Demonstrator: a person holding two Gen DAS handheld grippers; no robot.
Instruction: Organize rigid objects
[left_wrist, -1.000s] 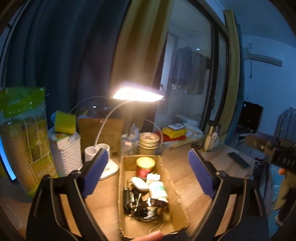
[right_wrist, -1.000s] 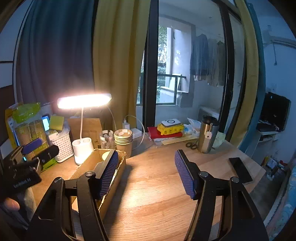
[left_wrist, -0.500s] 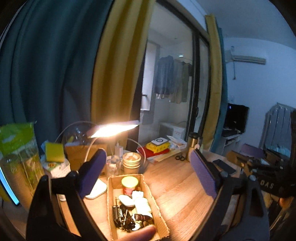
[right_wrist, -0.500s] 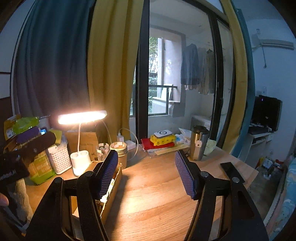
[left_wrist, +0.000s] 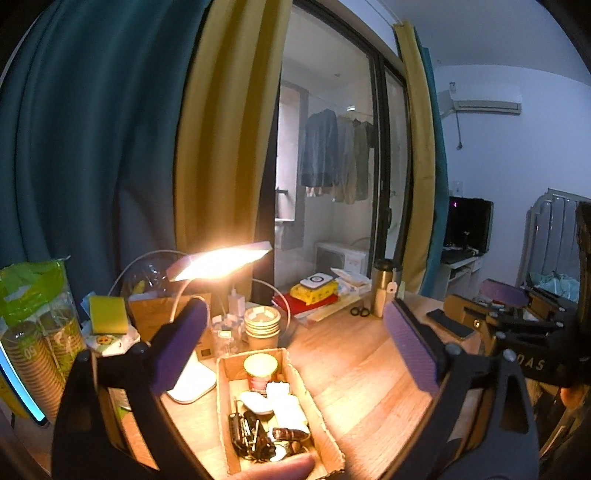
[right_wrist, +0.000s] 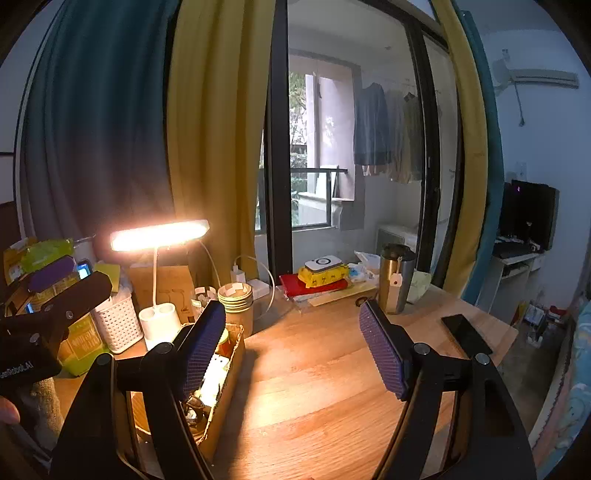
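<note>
a wooden desk (right_wrist: 325, 369) is seen before yellow and teal curtains, lit by a desk lamp (left_wrist: 221, 258). from the left wrist view, a cardboard box (left_wrist: 314, 402) lies at six o'clock, between and below the fingers. inside it a small tin (left_wrist: 260, 369) with a pale lid stands at the far end, white plastic pieces (left_wrist: 284, 402) lie mid-box, and dark keys and metal bits (left_wrist: 251, 439) are heaped at the near end. the tin is judged light, stiff and slick, best taken across its sides; the keys are judged loose and likely to snag. the left gripper (left_wrist: 295, 350) is being spread wide, with nothing between its pads. the right gripper (right_wrist: 291, 350) is also being opened, empty, over bare desk with the box at nine o'clock.
</note>
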